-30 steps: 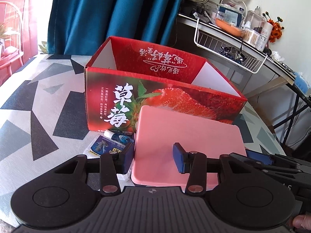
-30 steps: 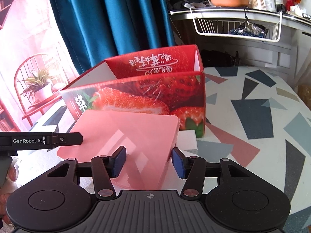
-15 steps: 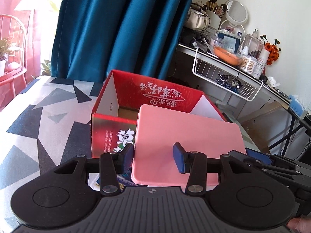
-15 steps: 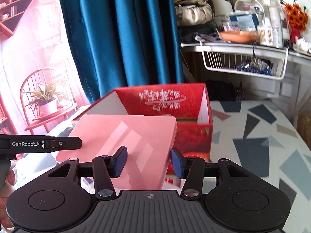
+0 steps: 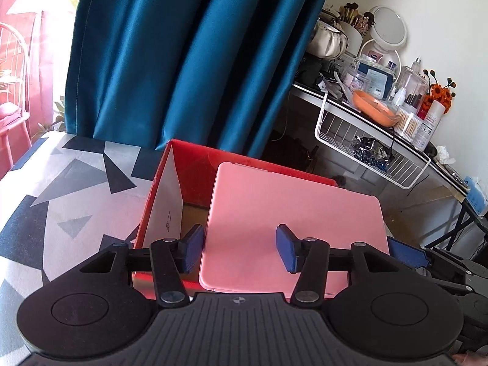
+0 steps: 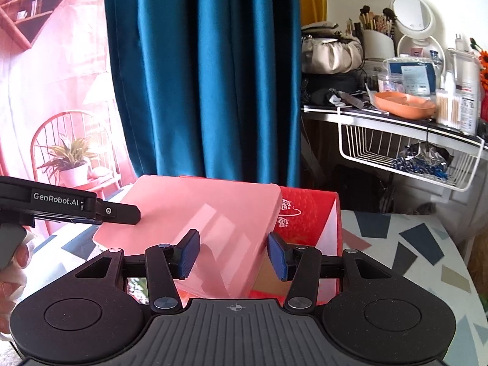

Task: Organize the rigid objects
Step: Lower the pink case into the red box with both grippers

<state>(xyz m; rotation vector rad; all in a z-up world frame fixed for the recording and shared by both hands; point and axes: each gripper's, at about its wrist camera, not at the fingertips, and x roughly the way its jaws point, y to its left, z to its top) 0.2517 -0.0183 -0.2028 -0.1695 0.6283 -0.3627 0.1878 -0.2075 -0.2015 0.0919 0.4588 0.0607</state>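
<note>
My table (image 5: 61, 201) wears a cloth of grey, black and white triangles, with blue and salmon patches showing on its right side (image 6: 411, 244). The red box (image 5: 158, 210) stands on it, open at the top, its white inner wall facing me and brown cardboard floor showing inside. Beyond, a side shelf (image 6: 381, 119) carries an orange dish (image 6: 402, 105), a round mirror (image 6: 411, 15), a cup of brushes (image 6: 376, 41), bottles and a beige pouch (image 6: 329, 53). A wire basket (image 6: 408, 158) hangs under it.
</note>
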